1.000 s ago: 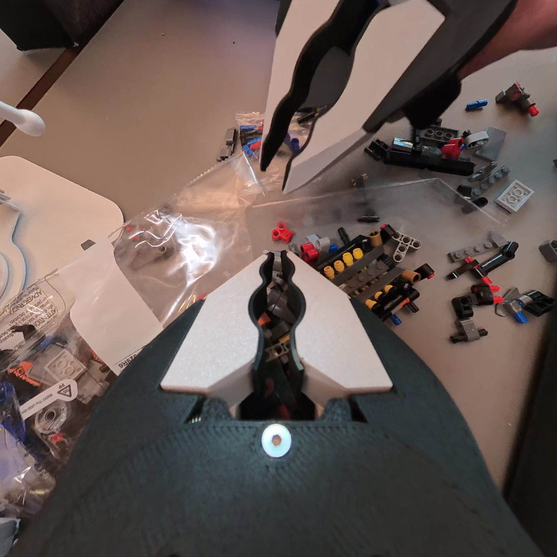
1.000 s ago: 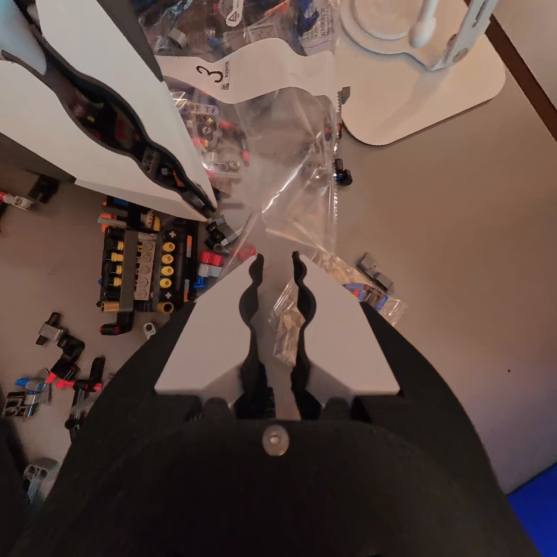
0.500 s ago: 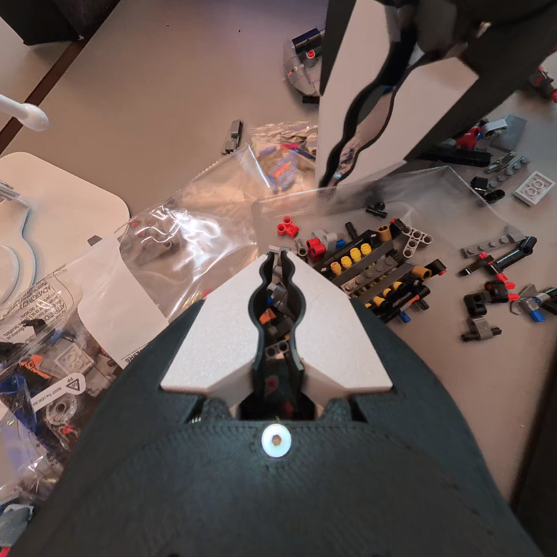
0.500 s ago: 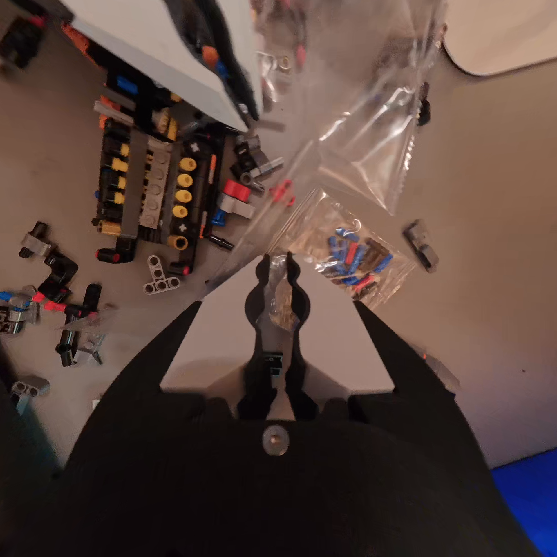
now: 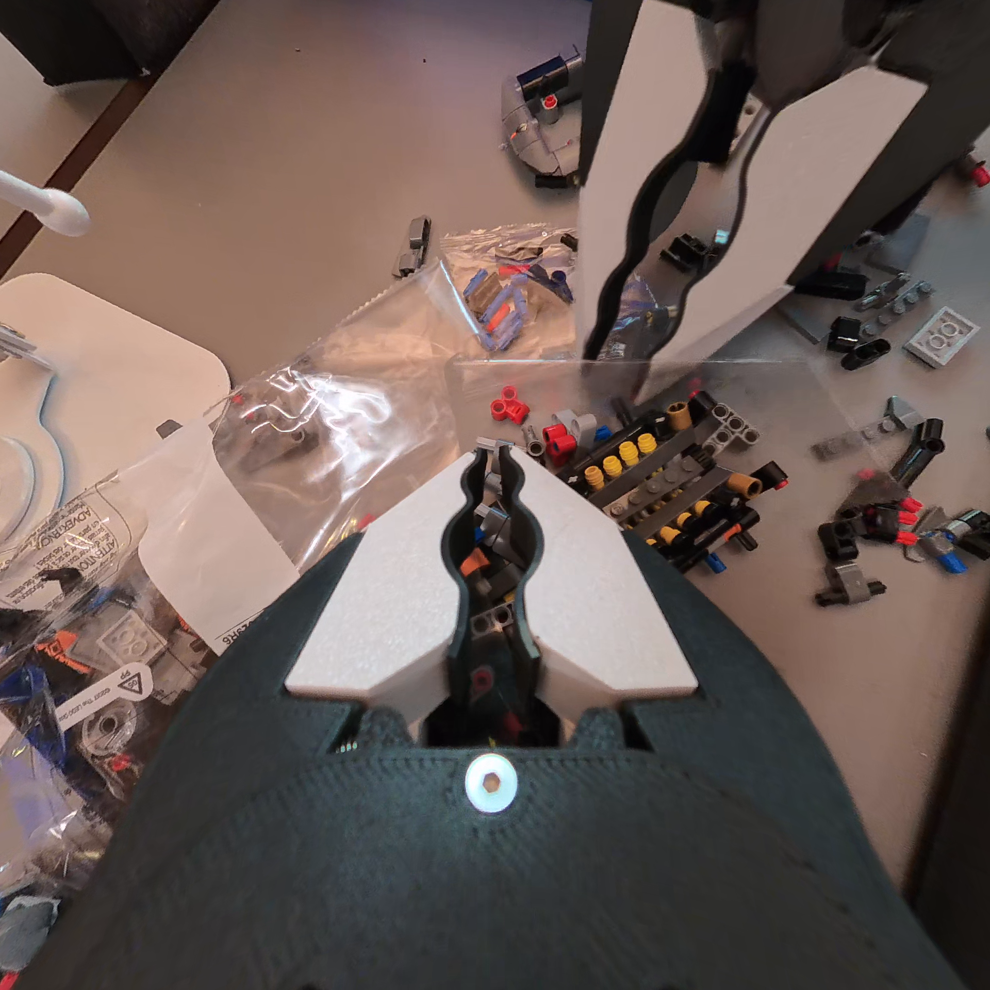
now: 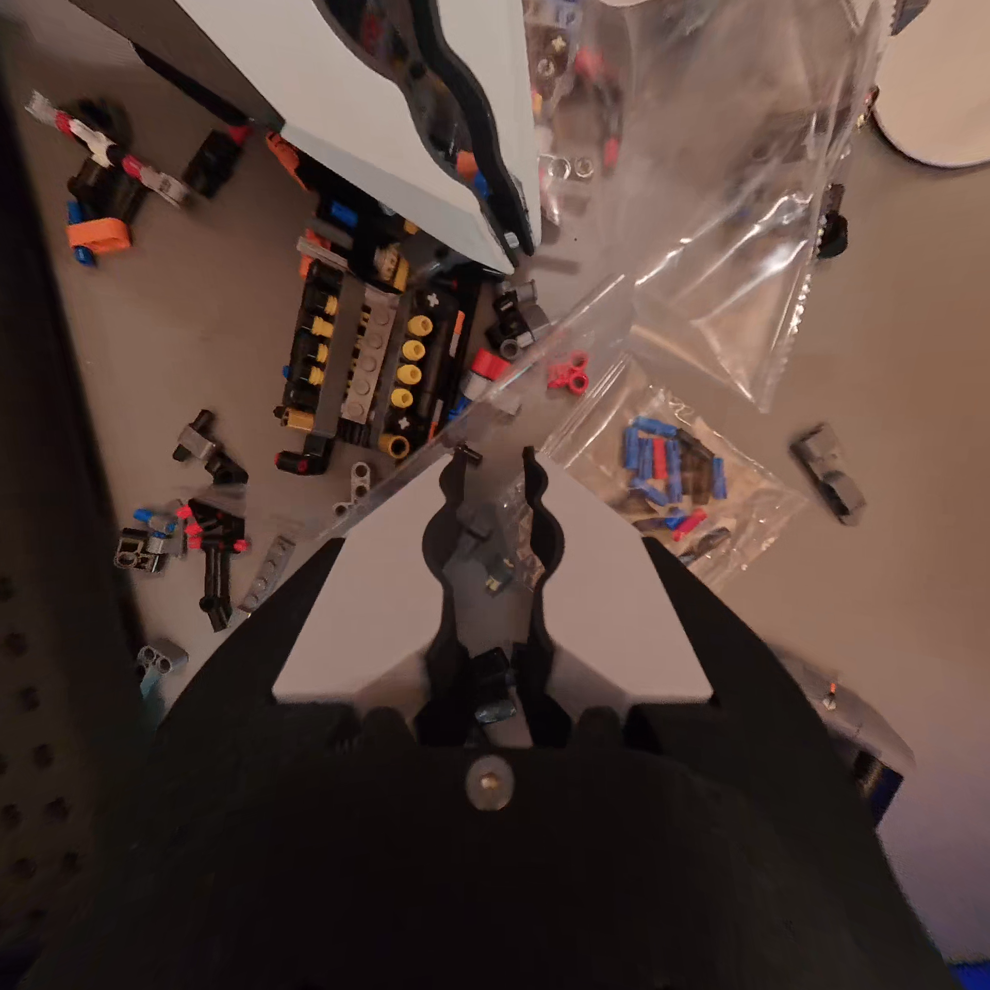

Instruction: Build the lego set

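Observation:
My left gripper [image 5: 493, 452] is shut, with a small light-grey lego piece [image 5: 490, 443] pinched at its tips; it hovers just left of the black and grey assembly with yellow pins [image 5: 659, 482]. The right wrist view shows it at top [image 6: 517, 246], over the assembly [image 6: 375, 364]. My right gripper [image 6: 493, 460] is open and holds nothing. Its tips reach down to the edge of a flat clear bag [image 6: 535, 364]. In the left wrist view it [image 5: 616, 369] stands behind the assembly.
A small bag of blue and red pins [image 6: 669, 477] lies right of my right gripper. A big crumpled clear bag [image 5: 300, 418], a full parts bag [image 5: 80, 616] and a white stand base [image 5: 107, 385] lie left. Loose pieces [image 5: 868, 535] lie scattered right. The left gripper's tips are roughly 6 cm from the right gripper's.
My right gripper has moved over toward the assembly and the flat clear bag; its jaws narrowed, then opened again. My left gripper has stayed shut and has hardly moved.

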